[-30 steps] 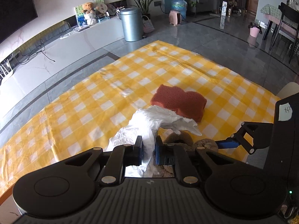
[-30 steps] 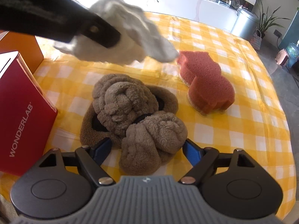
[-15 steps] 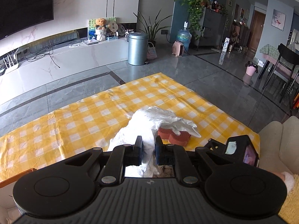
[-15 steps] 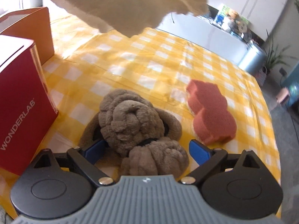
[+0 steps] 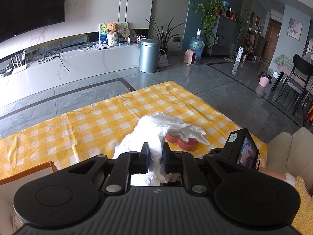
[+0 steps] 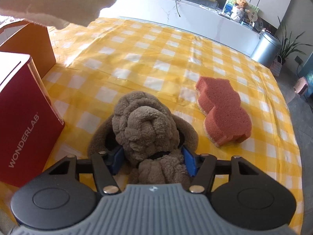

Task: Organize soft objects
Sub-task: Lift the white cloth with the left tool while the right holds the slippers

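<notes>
Living-room setting: yellow-and-white checked cloth (image 6: pixel 156 54) covers the bench, grey tile floor beyond.

Changes:
- left gripper (image 5: pixel 155 157) has lifted; its view now looks across the room rather than down at the cloth. Jaws clamped on the crumpled white tissue-like cloth (image 5: pixel 162 125), which hangs clear of the bench. In the right wrist view that white cloth (image 6: pixel 49 2) now fills the top-left corner, overhead.
- right gripper (image 6: pixel 154 161) jaws have just been closing around the brown fuzzy plush slippers (image 6: pixel 144 129). Blue pads sit tight against both sides of the pile; reads as gripped, though the slippers are not yet lifted off the bench.

Meaning: both soft items look secured, so next is probably carrying them to a container.

Around:
- red box marked WONDERLAB (image 6: pixel 23 121) just left of the slippers, orange box (image 6: pixel 31 45) behind it. Likely drop targets, but I can't tell which.
- terracotta peanut-shaped sponge (image 6: pixel 223 115) lies apart to the right, untouched.

In the way: hanging white cloth partly blocks the right camera's view above the boxes; red box wall is close to the right gripper's left jaw.
</notes>
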A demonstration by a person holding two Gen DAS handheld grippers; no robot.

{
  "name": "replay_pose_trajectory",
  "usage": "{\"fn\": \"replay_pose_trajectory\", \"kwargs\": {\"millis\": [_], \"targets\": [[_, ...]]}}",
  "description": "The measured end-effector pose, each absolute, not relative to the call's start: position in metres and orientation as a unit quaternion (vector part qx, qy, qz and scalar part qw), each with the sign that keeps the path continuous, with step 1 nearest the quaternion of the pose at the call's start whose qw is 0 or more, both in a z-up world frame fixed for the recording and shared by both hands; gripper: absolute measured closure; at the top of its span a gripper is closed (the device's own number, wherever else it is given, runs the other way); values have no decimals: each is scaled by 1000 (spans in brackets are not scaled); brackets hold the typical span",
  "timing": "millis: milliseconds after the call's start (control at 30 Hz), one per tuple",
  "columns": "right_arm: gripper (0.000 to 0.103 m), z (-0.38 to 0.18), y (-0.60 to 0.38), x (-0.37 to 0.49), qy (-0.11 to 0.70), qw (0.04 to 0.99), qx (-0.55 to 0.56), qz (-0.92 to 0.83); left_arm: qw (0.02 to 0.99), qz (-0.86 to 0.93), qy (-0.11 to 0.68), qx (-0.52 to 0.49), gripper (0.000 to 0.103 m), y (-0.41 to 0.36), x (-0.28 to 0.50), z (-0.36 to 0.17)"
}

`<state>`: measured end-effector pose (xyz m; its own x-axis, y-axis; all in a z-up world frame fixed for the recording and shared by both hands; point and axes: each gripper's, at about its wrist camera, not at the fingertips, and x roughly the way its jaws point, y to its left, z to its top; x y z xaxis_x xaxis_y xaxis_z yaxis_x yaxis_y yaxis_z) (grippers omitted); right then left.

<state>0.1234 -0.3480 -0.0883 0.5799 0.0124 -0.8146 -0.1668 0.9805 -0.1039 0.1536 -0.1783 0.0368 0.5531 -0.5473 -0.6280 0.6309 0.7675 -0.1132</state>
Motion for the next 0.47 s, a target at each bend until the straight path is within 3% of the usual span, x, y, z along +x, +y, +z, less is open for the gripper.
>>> {"fn": "replay_pose_trajectory", "kwargs": {"millis": [200, 467], "targets": [[42, -68, -356, 113, 419, 905, -53, 44, 884, -329, 330, 31, 89, -159, 150, 42], [42, -31, -353, 100, 350, 935, -8, 52, 912, -314, 263, -11, 89, -110, 124, 48]]}}
